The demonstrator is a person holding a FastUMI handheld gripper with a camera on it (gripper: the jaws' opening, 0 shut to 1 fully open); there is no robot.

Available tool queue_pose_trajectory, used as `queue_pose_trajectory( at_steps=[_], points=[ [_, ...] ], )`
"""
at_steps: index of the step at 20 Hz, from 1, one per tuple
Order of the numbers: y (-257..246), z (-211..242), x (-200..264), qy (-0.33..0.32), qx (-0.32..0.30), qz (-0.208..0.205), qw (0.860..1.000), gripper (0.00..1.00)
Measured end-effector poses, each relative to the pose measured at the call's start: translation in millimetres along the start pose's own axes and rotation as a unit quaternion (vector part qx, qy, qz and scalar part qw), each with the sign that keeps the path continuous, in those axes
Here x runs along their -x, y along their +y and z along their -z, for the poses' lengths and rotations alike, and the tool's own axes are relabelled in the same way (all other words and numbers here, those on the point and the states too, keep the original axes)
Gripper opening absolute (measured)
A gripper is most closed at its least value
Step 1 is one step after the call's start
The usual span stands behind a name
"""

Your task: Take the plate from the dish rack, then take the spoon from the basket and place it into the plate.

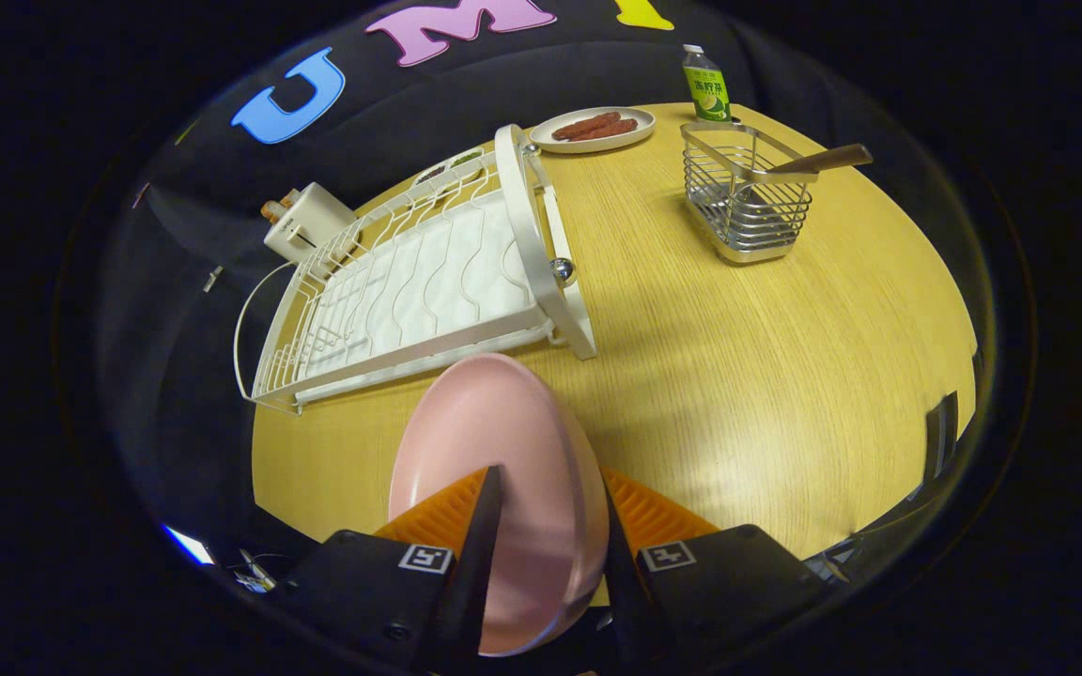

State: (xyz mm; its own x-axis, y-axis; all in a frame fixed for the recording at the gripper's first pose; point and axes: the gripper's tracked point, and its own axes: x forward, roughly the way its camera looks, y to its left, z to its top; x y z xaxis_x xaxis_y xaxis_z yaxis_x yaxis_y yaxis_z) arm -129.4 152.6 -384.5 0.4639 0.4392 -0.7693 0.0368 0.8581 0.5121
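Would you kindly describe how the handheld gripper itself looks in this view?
The gripper has two blocky black housings, each carrying a small square black-and-white marker. Its fingers are ribbed on their outer faces and taper forward to thin edges.

Setting: staged kitchen scene inside a booth. Evidence: round wood-grain counter carrying a white dish rack, a wire cutlery basket, a plate of sausages and a drink bottle; black cloth wall behind.
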Motion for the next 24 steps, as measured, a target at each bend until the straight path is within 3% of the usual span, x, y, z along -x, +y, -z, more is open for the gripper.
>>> queue_pose_trajectory(
  at_steps=[2, 9, 13, 17, 19, 24],
  points=[
    [-13.0, 3.7, 2.1, 0.002, 0.025, 0.027, 0.999, 0.65],
    [-29.5, -27.0, 33.3, -0.053, 0.063, 0.044, 0.996, 0.69],
    [-27.9, -96.0, 80.5, -0.141, 0.087, 0.041, 0.985, 0.69],
    [-51.5, -181.1, 124.8, -0.241, 0.136, 0.077, 0.958, 0.68],
    [-78.9, -204.0, 126.9, -0.246, 0.151, 0.112, 0.951, 0.66],
    [-137.8, -222.4, 103.0, -0.214, 0.162, 0.16, 0.95, 0.64]
  ],
)
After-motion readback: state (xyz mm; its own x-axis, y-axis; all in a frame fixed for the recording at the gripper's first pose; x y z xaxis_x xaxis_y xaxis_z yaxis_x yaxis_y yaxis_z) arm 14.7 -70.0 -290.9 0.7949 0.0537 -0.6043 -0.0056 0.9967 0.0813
